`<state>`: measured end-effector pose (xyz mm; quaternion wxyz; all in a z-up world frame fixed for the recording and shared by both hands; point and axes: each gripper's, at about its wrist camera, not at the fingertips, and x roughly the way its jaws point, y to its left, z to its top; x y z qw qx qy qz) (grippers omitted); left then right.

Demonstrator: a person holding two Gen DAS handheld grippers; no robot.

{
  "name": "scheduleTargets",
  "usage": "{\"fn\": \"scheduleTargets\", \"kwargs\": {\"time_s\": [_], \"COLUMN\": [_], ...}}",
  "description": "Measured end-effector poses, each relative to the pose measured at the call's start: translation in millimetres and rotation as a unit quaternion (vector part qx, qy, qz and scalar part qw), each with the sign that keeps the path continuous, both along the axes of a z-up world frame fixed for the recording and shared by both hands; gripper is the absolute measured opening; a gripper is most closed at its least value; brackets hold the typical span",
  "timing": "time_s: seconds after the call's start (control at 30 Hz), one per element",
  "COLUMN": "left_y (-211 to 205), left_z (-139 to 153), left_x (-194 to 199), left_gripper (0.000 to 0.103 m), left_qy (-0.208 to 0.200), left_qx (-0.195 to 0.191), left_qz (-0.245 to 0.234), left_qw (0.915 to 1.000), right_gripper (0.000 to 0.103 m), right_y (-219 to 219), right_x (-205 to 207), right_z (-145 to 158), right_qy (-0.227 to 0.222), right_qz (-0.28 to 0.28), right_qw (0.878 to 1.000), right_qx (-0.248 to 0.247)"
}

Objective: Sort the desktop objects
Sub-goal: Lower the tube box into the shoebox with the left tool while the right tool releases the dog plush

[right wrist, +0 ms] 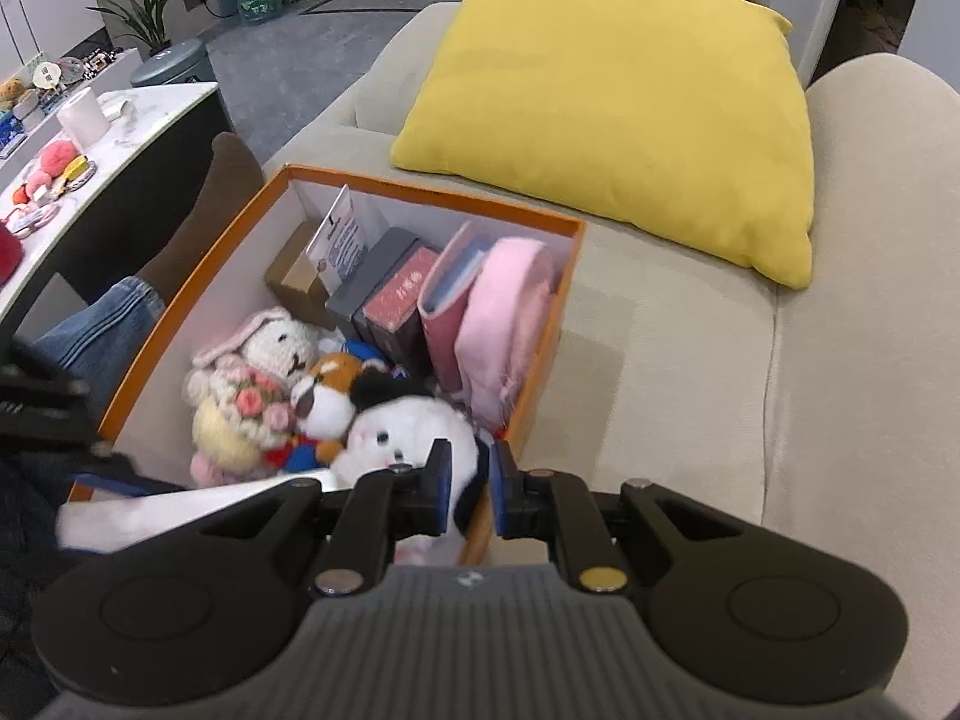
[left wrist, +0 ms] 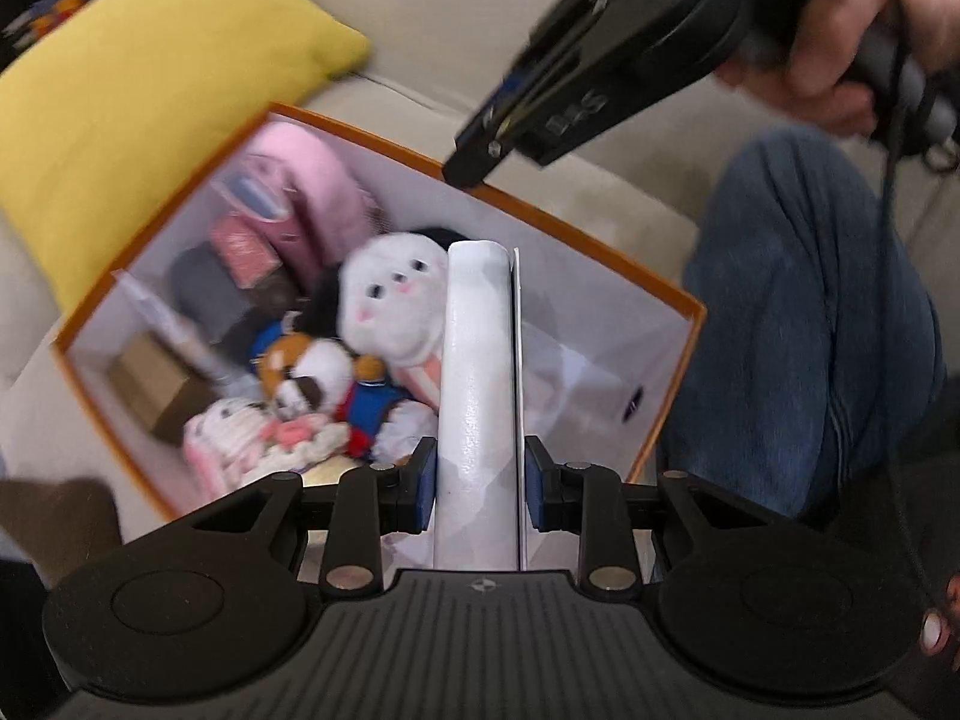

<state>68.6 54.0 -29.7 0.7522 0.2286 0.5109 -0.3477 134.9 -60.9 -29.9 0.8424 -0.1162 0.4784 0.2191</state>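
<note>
Left wrist view: my left gripper [left wrist: 480, 483] is clamped on a white booklet [left wrist: 480, 396], its blue pads pressing either side of the rounded spine, which runs up the centre of the frame. Behind it sits the orange box [left wrist: 678, 384], white inside, filling the middle. In the box, left of the booklet, lie a white plush [left wrist: 393, 300], a brown-and-white plush dog [left wrist: 306, 372] and a knitted bunny [left wrist: 240, 438]; further to the upper left stand a dark box, a red box and a pink pouch [left wrist: 312, 180], all blurred. My right gripper [left wrist: 474, 165] reaches in from the upper right, held by a hand [left wrist: 840, 54]. A jeans-clad leg [left wrist: 810, 324] fills the right side, and a yellow cushion [left wrist: 150, 102] the upper left.

Right wrist view: my right jaws stand slightly apart with nothing between them, above the box's near corner and the white plush. The cushion rests on the beige sofa [right wrist: 690, 360] at upper right.
</note>
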Motion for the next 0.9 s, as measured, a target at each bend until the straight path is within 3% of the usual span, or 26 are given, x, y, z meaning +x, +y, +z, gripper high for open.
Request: {"fn": "scheduleTargets", "kwargs": {"time_s": [0.23, 0.33, 0.63, 0.9], "left_y": [-11, -17, -19, -15], "left_z": [-20, -24, -49, -56], "left_x": [16, 17, 11, 17], "left_gripper": [0.033, 0.033, 0.033, 0.033], "left_qy": [0.046, 0.054, 0.097, 0.118], "left_qx": [0.025, 0.04, 0.094, 0.093], "left_qz": [-0.079, -0.114, -0.197, -0.226], "left_qw": [0.9955, 0.9913, 0.971, 0.9625], "right_gripper": [0.021, 0.034, 0.033, 0.033], "right_y": [-7, -2, 3, 11], "right_x": [-10, -13, -17, -17], "right_z": [-9, -10, -7, -11], "right_qy": [0.031, 0.026, 0.013, 0.016], "right_qz": [0.024, 0.048, 0.068, 0.085], "right_qw": [0.999, 0.998, 0.997, 0.996], "right_qx": [0.024, 0.014, 0.017, 0.014]}}
